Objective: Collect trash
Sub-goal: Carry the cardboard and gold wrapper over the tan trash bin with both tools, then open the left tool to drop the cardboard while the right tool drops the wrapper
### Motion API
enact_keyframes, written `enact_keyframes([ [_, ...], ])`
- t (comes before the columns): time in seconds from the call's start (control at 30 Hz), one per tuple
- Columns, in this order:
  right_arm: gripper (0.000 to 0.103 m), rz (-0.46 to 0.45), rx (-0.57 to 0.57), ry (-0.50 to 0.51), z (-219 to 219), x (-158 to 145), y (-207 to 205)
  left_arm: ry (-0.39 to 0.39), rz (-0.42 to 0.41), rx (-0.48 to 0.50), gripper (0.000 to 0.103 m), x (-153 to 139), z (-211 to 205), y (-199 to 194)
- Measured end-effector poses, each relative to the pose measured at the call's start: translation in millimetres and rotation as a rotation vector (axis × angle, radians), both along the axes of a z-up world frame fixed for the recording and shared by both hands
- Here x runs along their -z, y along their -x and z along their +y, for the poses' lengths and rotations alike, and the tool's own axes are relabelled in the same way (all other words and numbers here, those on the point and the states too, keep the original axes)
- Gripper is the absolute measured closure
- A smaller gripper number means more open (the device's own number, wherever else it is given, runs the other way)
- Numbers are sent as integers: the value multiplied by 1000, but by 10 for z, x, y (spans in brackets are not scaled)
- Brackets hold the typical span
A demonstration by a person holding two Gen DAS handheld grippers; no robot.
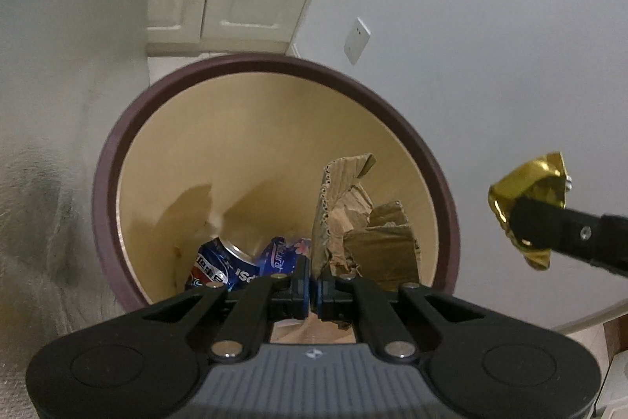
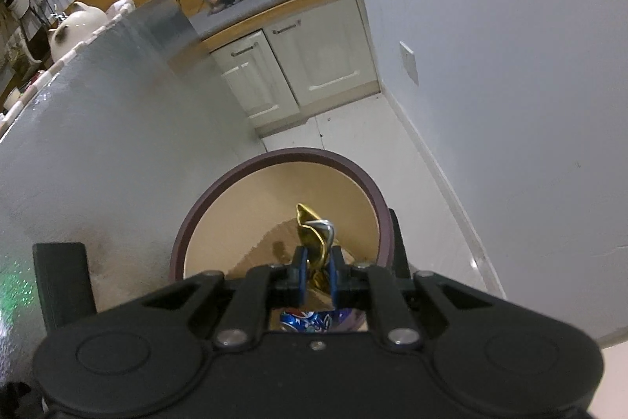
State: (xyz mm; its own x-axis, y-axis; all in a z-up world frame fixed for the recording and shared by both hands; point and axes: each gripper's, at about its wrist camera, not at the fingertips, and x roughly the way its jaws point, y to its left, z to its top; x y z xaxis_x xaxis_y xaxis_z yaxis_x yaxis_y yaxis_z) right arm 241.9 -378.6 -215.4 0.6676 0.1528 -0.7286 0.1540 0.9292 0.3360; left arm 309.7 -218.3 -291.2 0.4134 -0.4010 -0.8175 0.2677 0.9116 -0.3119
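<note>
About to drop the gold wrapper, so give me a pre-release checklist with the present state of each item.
1. Right gripper shut on the gold wrapper: ok.
2. Wrapper over the bin opening: cannot tell; the right wrist view lines it up inside the rim, the left wrist view shows it outside the rim.
3. Room in the bin: ok; only a blue can and cardboard at the bottom.
4. Left gripper shut and empty: ok.
5. Left gripper clear of the drop path: cannot tell.

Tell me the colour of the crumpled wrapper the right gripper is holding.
Shiny gold. The crumpled foil wrapper shows best in the left wrist view, pinched by the right gripper.
</note>
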Motion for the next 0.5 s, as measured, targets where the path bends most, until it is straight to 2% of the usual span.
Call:
enact_keyframes([
  [0.07,91,6,3,-3,6,37,-54,-14,6,12,97,54,-20,-25],
  [0.13,91,11,6,-2,14,75,-106,-35,3,7,79,72,-27,-43],
  [0.17,91,16,4,1,18,92,-130,-51,-2,7,66,77,-31,-38],
  [0.2,91,22,2,5,25,115,-162,-63,-11,10,60,77,-35,-28],
  [0.27,91,36,-3,8,36,158,-207,-85,-26,28,58,57,-42,-1],
  [0.33,91,54,-11,6,44,204,-260,-96,-40,47,50,30,-25,47],
  [0.4,91,77,-21,-1,48,252,-303,-123,-63,52,27,-13,2,130],
  [0.5,91,117,-33,-13,45,328,-362,-163,-95,67,22,-77,79,259],
])
